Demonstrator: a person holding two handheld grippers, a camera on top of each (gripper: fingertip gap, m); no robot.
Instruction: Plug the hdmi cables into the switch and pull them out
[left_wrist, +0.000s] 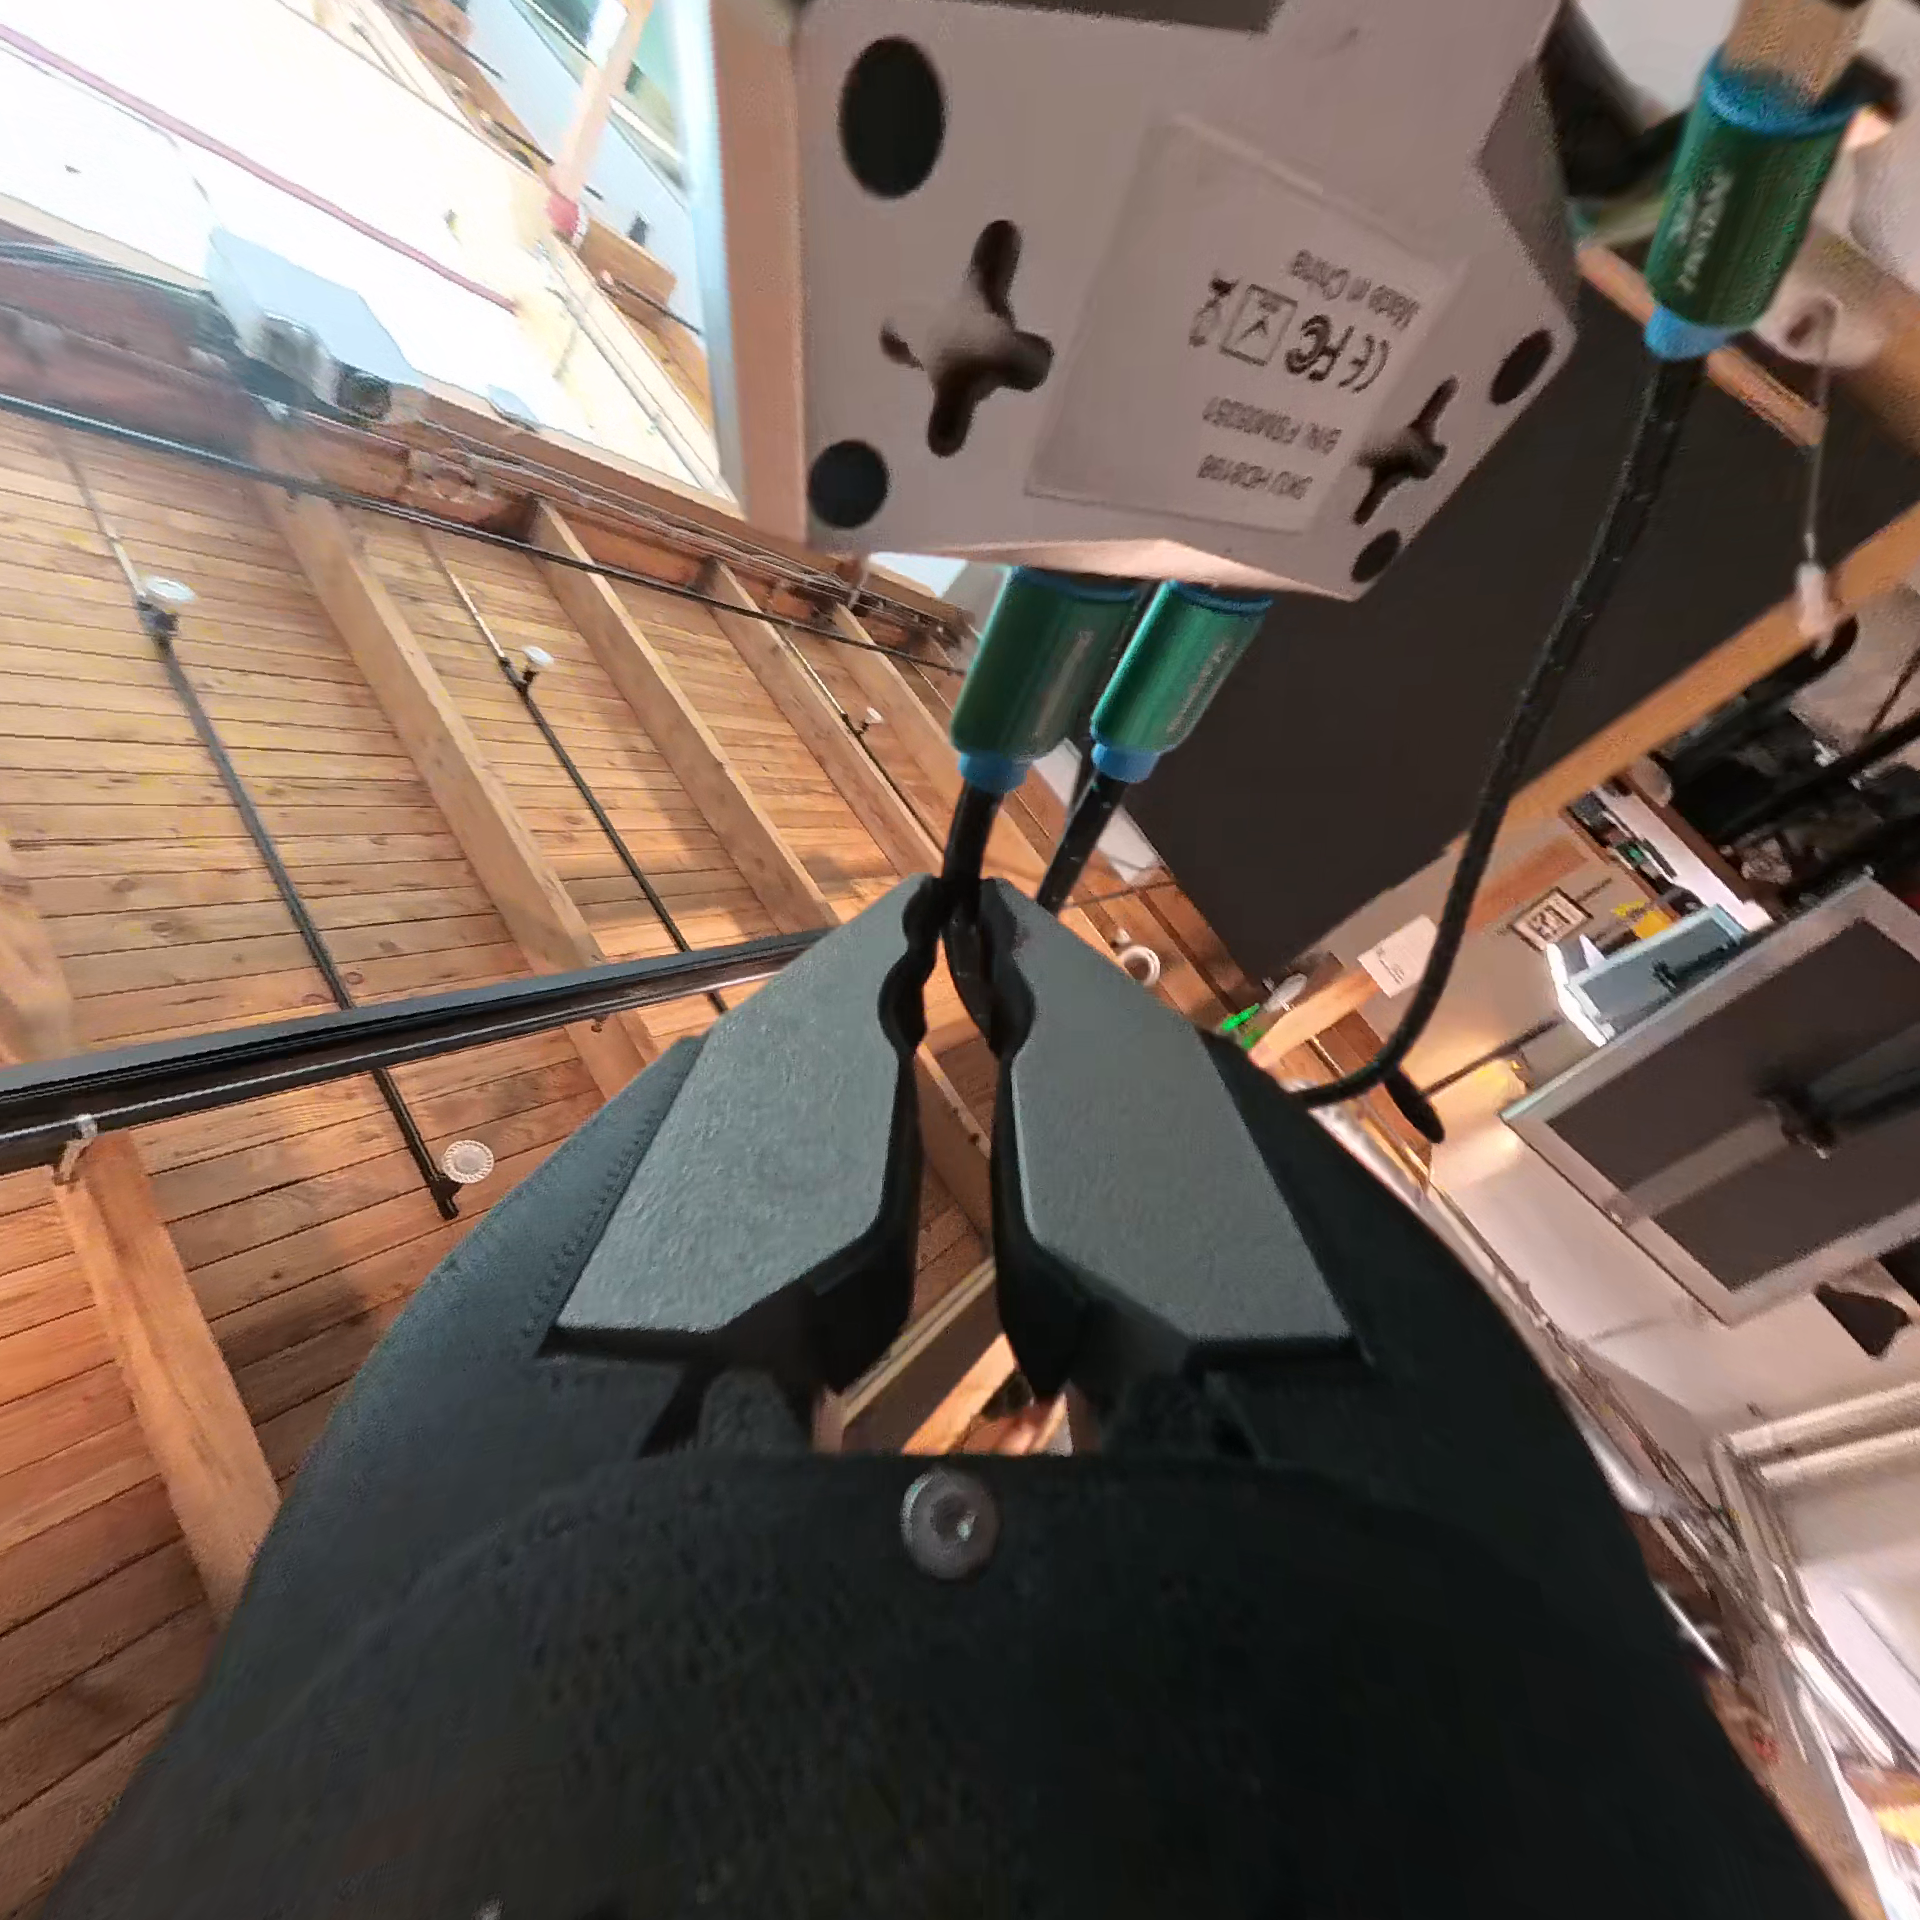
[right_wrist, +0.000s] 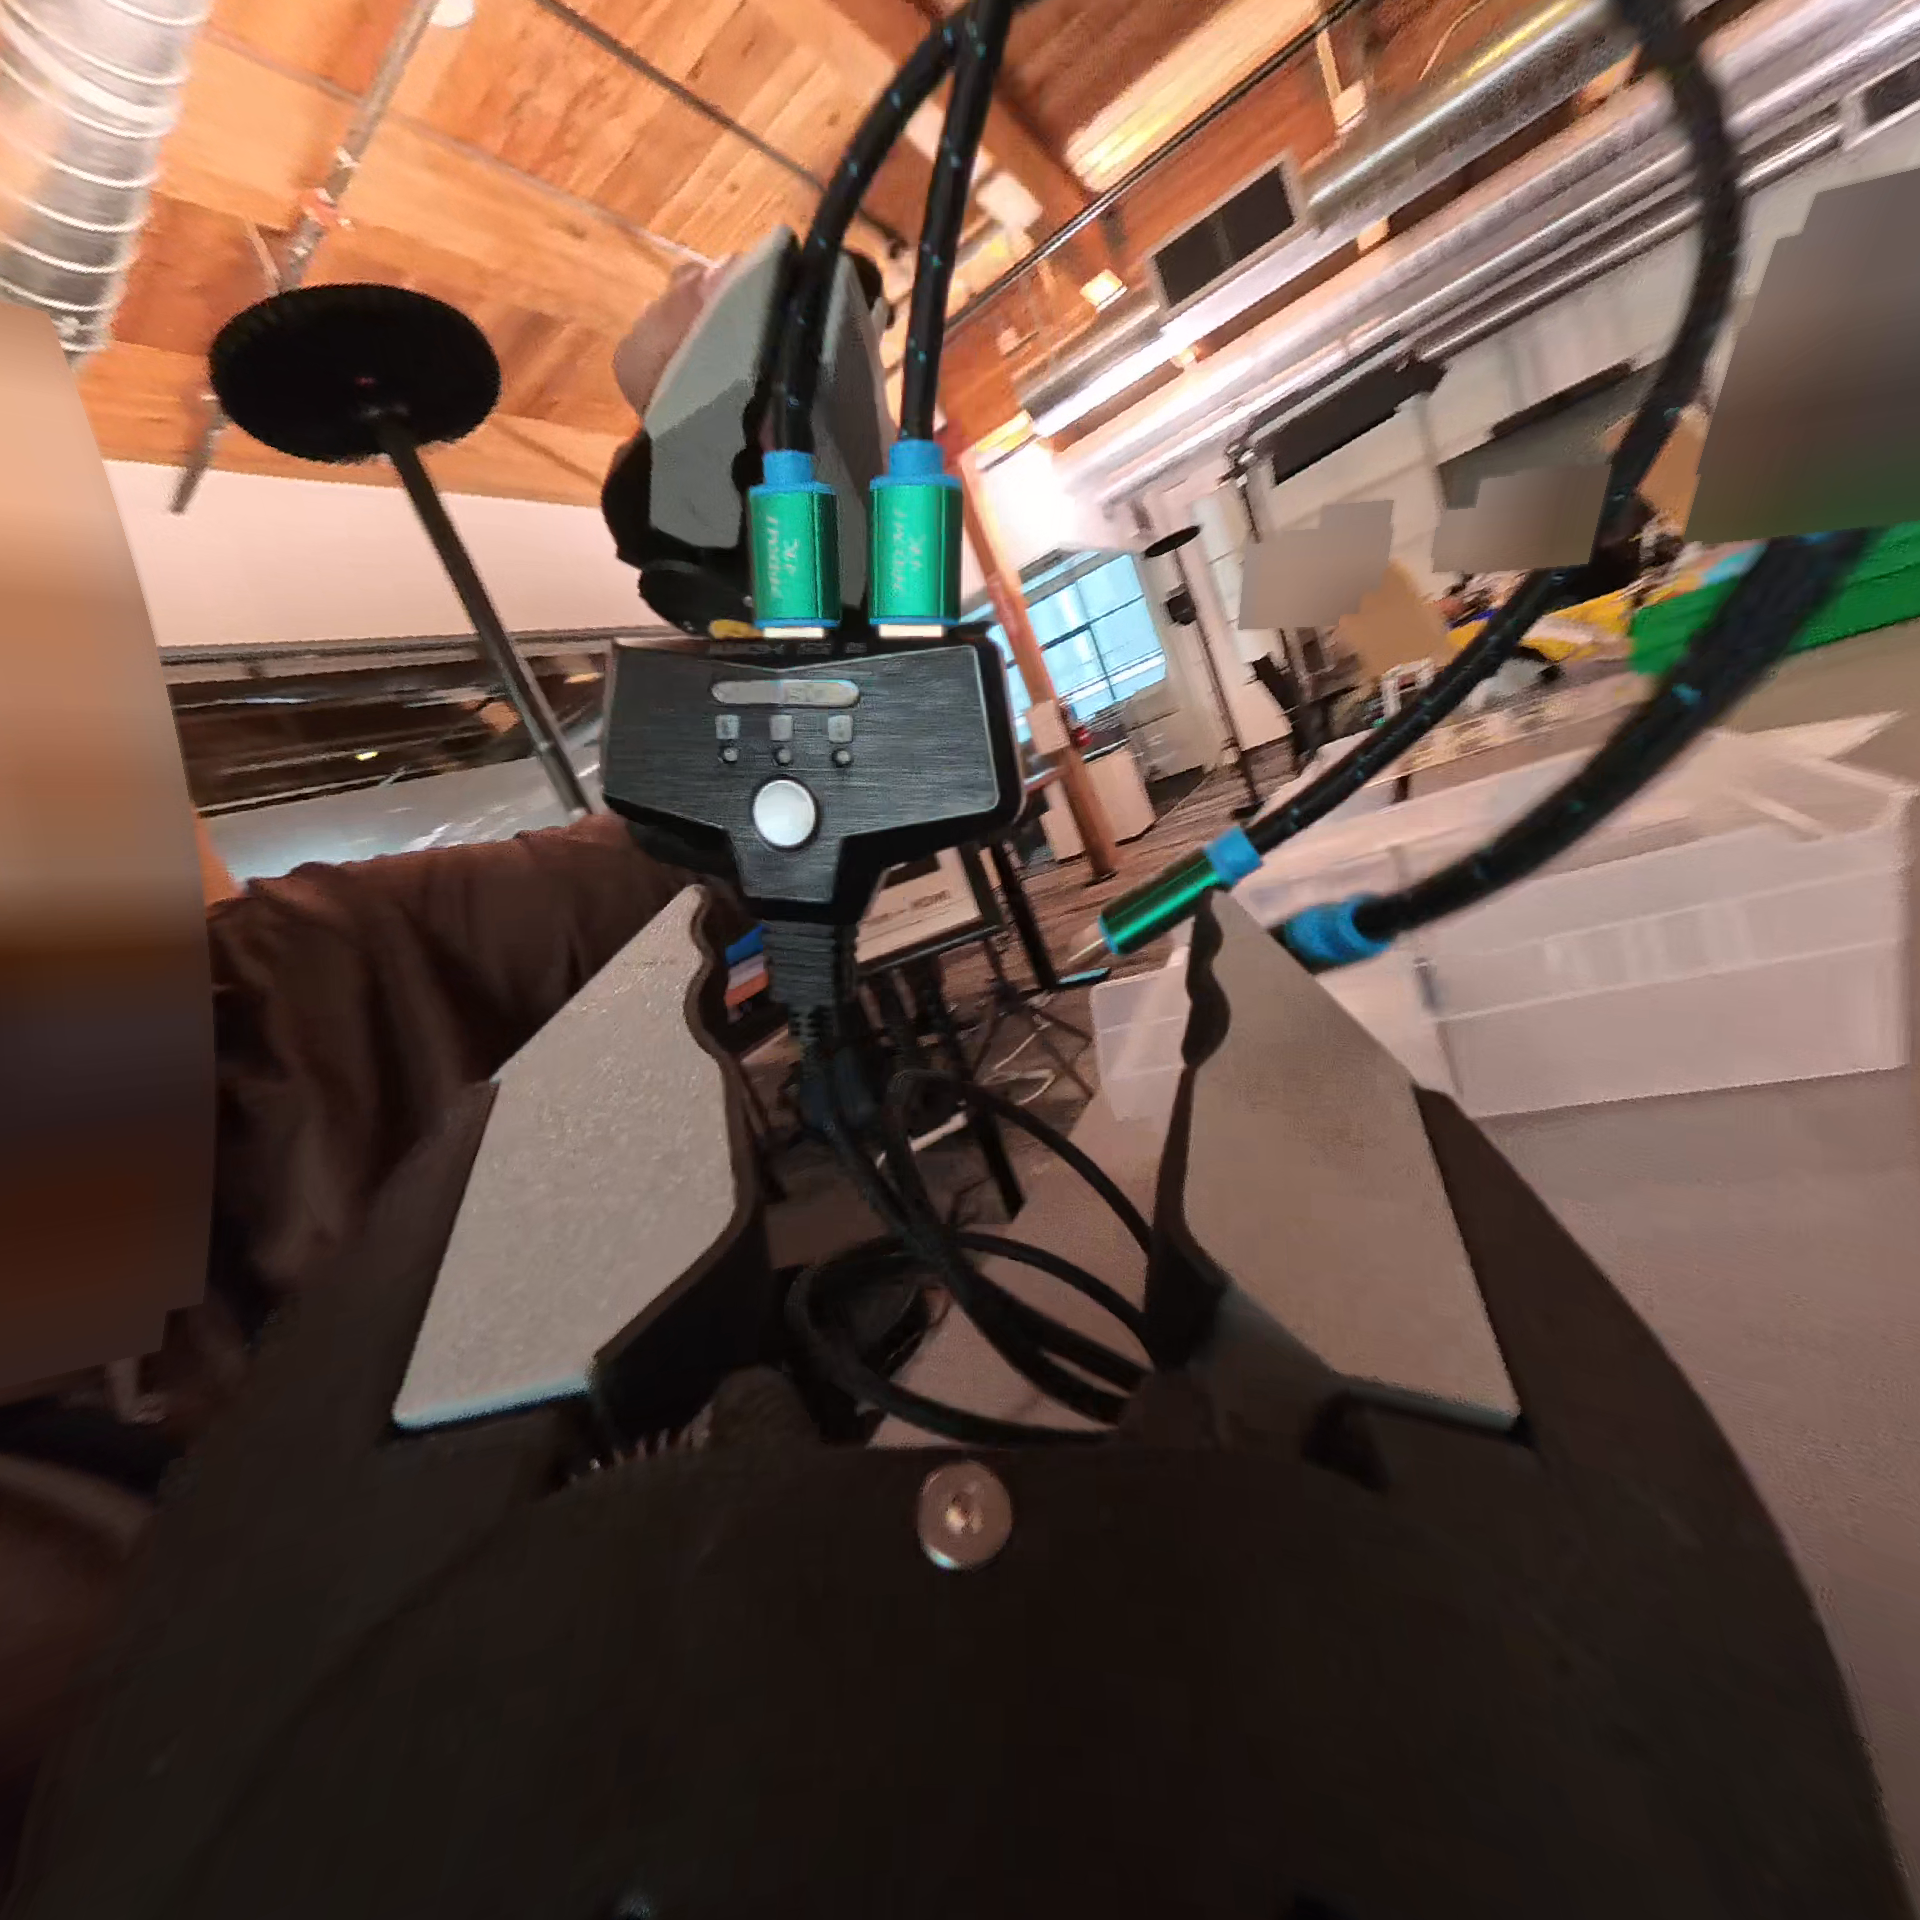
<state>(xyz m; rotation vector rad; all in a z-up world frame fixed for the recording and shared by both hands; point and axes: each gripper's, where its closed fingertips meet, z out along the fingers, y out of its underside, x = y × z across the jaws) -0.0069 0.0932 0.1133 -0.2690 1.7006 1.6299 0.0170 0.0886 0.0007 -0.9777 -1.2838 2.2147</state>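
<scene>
The HDMI switch (right_wrist: 800, 748) is black with a round button and hangs in the air; its grey underside shows in the left wrist view (left_wrist: 1122, 312). Two green HDMI plugs (right_wrist: 795, 566) (right_wrist: 912, 561) sit in its ports, also visible in the left wrist view (left_wrist: 1023, 675) (left_wrist: 1169, 675). My left gripper (left_wrist: 961, 904) is shut on the black braided cable (left_wrist: 966, 831) just behind one plug; it shows behind the switch in the right wrist view (right_wrist: 769, 416). My right gripper (right_wrist: 961, 914) is open, with the switch's tail cable (right_wrist: 821, 1039) between its fingers. A third green plug (right_wrist: 1164, 914) (left_wrist: 1745, 187) hangs loose by the right fingertip.
A person's arm in a brown sleeve (right_wrist: 416, 987) reaches in from the left. A black disc on a pole (right_wrist: 353, 374) stands behind. Thin black cables (right_wrist: 987, 1299) loop below the switch. Clear plastic bins (right_wrist: 1558, 935) lie to the right. Grey cases (left_wrist: 1714, 1091) sit at the right.
</scene>
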